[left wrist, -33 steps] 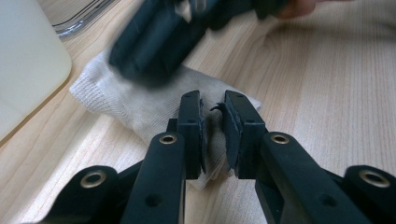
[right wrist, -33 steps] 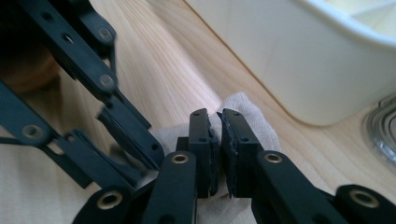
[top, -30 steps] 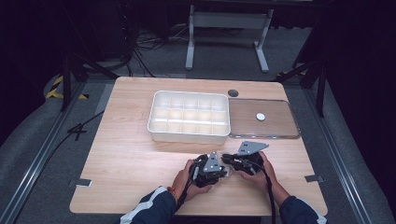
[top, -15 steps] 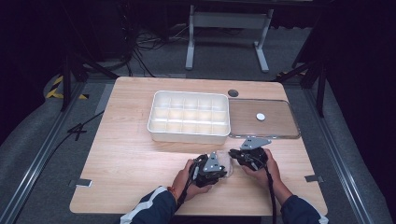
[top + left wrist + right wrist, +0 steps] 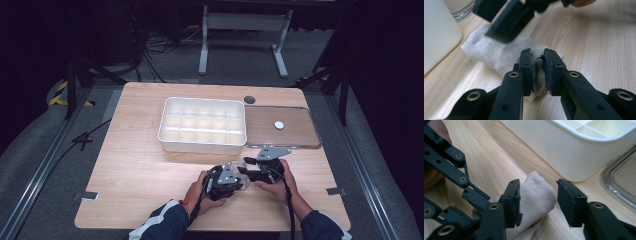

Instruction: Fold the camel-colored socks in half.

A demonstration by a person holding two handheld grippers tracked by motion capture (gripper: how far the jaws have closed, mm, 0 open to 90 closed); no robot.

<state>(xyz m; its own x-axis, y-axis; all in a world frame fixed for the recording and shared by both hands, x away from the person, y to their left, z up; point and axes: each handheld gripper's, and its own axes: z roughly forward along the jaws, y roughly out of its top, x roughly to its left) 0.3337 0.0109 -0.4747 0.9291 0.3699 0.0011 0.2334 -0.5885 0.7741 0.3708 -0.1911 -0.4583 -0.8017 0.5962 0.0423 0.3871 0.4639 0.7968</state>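
A beige knitted sock [image 5: 496,53] lies folded on the wooden table, just in front of the white tray. My left gripper [image 5: 538,68] is shut on one edge of it, a fold of fabric pinched between the pads. My right gripper [image 5: 537,195] is open, its jaws on either side of the sock's rounded end [image 5: 537,191] without pressing it. In the high view the left gripper [image 5: 235,179] and right gripper [image 5: 248,167] meet tip to tip near the table's front edge. The right gripper's finger [image 5: 509,22] hangs blurred over the sock in the left gripper view.
A white tray with many compartments [image 5: 202,145] stands mid-table, close behind the grippers. To its right lies a clear lid [image 5: 300,137] with a small white disc [image 5: 279,125] on it. The tray wall [image 5: 564,150] and lid rim [image 5: 621,182] are close to the right gripper.
The right gripper has shifted slightly to the right and farther from the person. The left gripper has stayed in place on the sock.
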